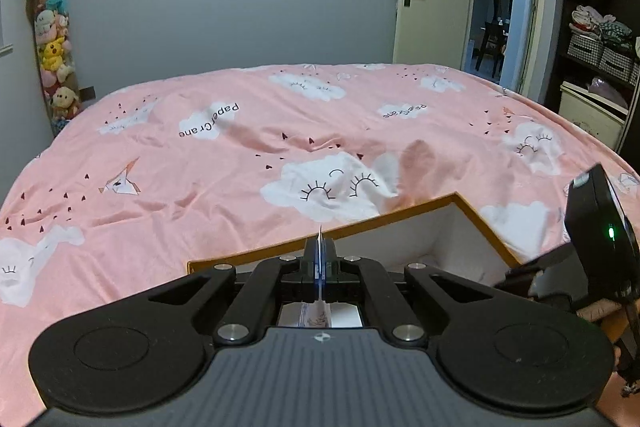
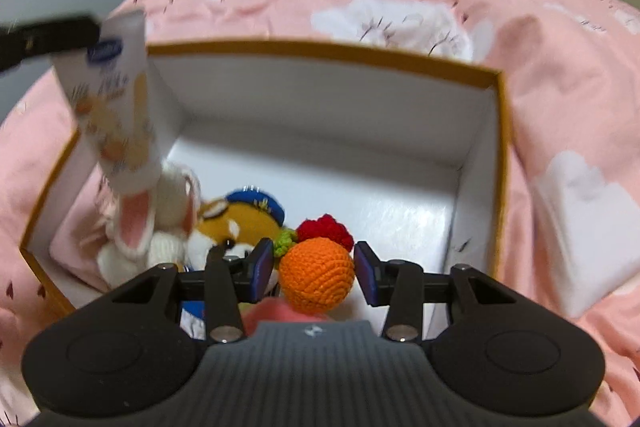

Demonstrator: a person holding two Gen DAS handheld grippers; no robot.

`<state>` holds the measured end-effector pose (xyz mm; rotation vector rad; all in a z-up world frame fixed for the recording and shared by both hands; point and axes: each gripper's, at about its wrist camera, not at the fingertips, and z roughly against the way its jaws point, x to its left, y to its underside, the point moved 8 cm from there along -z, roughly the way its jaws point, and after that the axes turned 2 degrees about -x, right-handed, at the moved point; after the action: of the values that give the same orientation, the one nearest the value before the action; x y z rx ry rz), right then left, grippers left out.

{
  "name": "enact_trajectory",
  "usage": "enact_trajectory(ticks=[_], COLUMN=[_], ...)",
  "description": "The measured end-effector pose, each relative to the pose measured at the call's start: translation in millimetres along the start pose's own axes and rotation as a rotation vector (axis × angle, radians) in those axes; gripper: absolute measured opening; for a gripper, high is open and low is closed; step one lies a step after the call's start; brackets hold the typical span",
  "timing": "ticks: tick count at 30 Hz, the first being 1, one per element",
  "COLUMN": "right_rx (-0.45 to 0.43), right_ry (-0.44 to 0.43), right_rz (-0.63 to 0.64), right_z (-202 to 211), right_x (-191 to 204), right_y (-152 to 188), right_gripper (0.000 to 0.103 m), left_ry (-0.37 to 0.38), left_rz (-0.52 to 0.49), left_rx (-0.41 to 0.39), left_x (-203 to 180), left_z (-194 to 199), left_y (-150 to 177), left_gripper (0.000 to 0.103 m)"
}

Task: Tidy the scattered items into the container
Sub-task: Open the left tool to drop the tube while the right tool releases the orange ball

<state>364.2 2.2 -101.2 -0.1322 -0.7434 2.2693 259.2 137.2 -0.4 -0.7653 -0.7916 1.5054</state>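
Our left gripper [image 1: 320, 259] is clenched on the flat sealed end of a white printed squeeze tube [image 2: 114, 107], which hangs over the near-left corner of the white cardboard box with a mustard-yellow rim [image 2: 328, 51]. Our right gripper [image 2: 314, 267] is released, its jaws spread either side of an orange crocheted ball [image 2: 316, 277] above the box floor. To its left lie a white plush rabbit [image 2: 160, 223] and a brown plush dog in a blue cap [image 2: 240, 223]. The box sits on a pink cloud-print quilt [image 1: 200, 167].

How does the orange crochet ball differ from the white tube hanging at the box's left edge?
The orange crochet ball is round, knitted and sits between the open right gripper fingers. The white tube is long, smooth, printed, and hangs tilted, pinched by the left gripper. Both are over the box.
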Motion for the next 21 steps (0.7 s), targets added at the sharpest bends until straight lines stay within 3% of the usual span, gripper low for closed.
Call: enact_trajectory(ticks=[5, 14, 21], right_rx=[0.094, 0.103, 0.078], right_ry=[-0.041, -0.045, -0.046], right_rz=[0.007, 0.069, 0.064], right_z=[-16, -13, -3], right_x=[5, 11, 10], right_y=[10, 21, 18], right_gripper=[0.047, 0.048, 0.049], left_ry=[-0.028, -0.102, -0.206], left_rz=[-0.013, 0.035, 0.057], left_rx=[0.021, 0.12, 0.212], left_x=[16, 40, 53], left_z=[-15, -43, -50], left_y=[-10, 15, 32], left_gripper=[0.001, 0.001, 0.001])
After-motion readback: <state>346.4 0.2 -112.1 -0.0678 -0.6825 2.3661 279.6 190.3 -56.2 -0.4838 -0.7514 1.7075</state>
